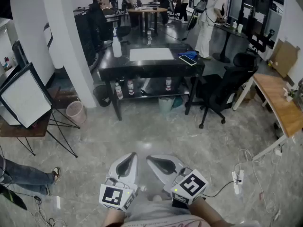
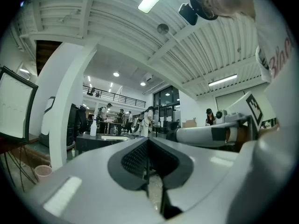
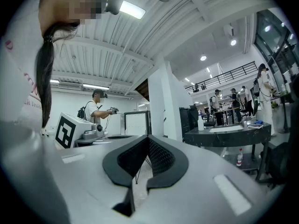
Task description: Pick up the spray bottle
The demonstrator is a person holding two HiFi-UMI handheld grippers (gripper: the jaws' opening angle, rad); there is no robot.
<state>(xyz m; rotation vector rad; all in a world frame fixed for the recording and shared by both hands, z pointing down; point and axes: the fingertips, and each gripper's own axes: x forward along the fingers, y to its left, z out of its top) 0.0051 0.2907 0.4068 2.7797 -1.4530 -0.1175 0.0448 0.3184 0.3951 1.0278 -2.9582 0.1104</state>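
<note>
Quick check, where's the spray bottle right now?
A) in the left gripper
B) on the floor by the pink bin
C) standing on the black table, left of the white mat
C: the spray bottle stands on the black table, left of the white mat.

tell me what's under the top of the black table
A lower shelf of the black table holds three small bottles and something pale between them that I cannot identify. The tabletop covers the back of the shelf, so anything there is hidden.

spray bottle tiny, nozzle unreadable; bystander's leg cut by left edge
</note>
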